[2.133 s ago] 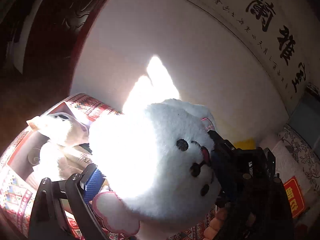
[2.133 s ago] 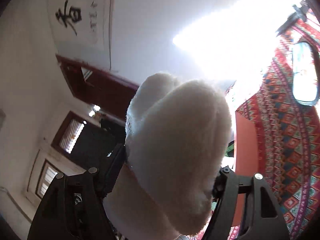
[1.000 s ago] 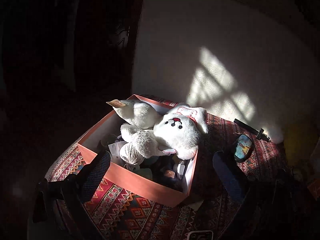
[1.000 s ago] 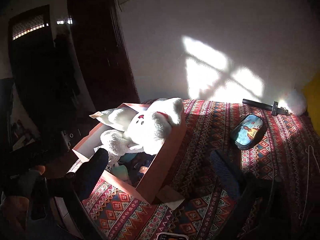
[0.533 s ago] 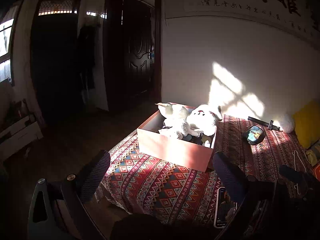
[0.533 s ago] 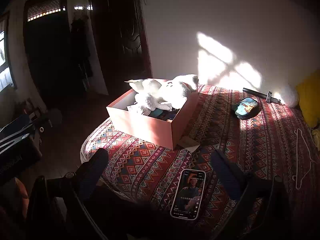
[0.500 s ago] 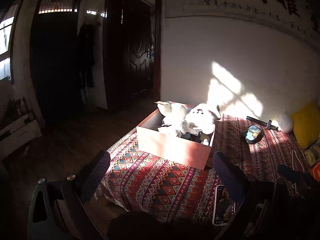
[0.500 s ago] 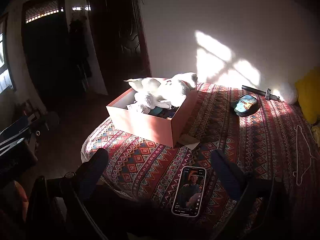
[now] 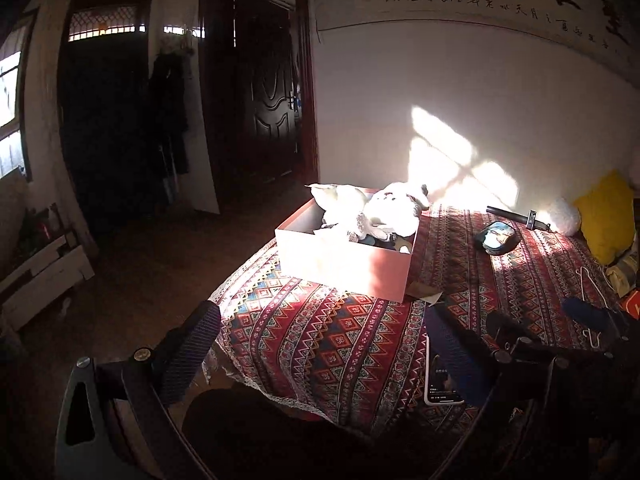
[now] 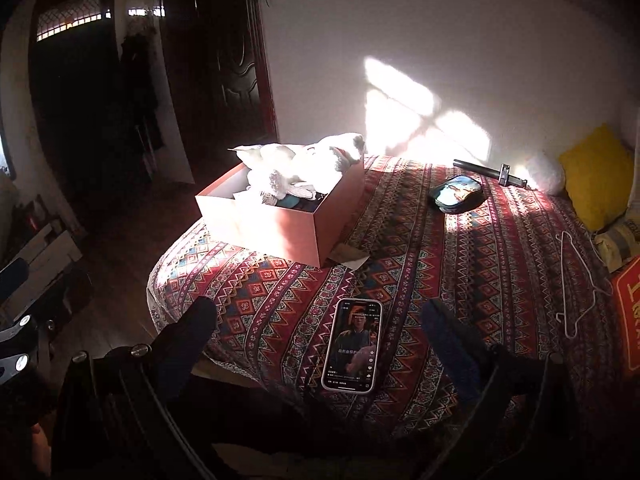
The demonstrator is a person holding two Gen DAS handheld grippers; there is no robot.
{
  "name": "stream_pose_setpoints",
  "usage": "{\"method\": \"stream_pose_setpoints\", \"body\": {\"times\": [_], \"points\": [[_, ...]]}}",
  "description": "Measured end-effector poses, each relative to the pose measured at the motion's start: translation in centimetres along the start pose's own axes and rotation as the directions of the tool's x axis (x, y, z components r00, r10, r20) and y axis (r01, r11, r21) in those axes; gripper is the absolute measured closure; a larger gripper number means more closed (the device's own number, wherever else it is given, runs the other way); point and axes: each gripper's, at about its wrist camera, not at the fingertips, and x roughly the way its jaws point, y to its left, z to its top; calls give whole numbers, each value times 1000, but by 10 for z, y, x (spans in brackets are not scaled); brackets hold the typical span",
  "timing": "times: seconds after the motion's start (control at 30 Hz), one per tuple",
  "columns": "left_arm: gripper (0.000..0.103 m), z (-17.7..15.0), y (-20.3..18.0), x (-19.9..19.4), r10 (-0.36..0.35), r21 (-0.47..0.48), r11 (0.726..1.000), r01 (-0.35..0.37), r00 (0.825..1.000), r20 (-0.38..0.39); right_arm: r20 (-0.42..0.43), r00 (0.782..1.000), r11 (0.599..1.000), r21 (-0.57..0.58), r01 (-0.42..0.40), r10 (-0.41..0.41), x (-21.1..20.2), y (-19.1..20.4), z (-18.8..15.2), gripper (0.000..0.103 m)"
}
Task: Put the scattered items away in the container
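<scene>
The pink box [image 10: 276,236] sits well ahead of your fingers, a little left of the gap, with 2 white plush toys [image 10: 304,168] heaped in it. Your left gripper [image 9: 320,352] and right gripper [image 10: 320,344] both gape wide, holding nothing. A phone [image 10: 354,346] lies between your right fingers on the patterned bedspread [image 10: 460,264].

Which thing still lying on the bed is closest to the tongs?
The phone, screen lit, right before the right tongs. The pouch, rod and hanger lie farther off.
</scene>
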Motion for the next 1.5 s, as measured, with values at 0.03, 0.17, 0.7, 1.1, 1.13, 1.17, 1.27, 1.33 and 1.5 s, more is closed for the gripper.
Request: {"method": "stream_pose_setpoints", "body": {"times": [0.03, 0.17, 0.7, 1.1, 1.13, 1.17, 1.27, 1.33, 1.5], "points": [[0, 0, -1, 0, -7, 4, 1000, 7, 1000, -5, 1, 1000, 1000, 2, 4, -4, -1, -1, 0, 1], [0, 4, -2, -3, -58, -7, 998, 58, 998, -17, 11, 1000, 1000, 12, 16, -16, -8, -5, 3, 1], [0, 16, -28, -22, -141, 26, 990, 140, 989, 49, 52, 997, 999, 15, 49, -50, -25, -14, 11, 1], [0, 16, -30, -23, -128, 24, 992, 127, 991, 41, 56, 997, 999, 18, 45, -46, -26, -18, 12, 1], [0, 16, -30, -23, -127, 24, 992, 127, 991, 41, 55, 997, 999, 18, 44, -45, -26, -18, 12, 1], [0, 16, -30, -23, -127, 23, 992, 126, 991, 40, 55, 998, 999, 17, 43, -44, -26, -18, 13, 1], [0, 16, -29, -23, -126, 22, 992, 126, 991, 39, 55, 998, 999, 16, 42, -43, -27, -18, 13, 1], [0, 16, -29, -24, -126, 22, 992, 125, 991, 38, 57, 997, 999, 14, 42, -43, -26, -18, 14, 1], [0, 15, -30, -24, -122, 24, 992, 121, 992, 36, 60, 997, 999, 5, 42, -42, -26, -18, 15, 1]]}}
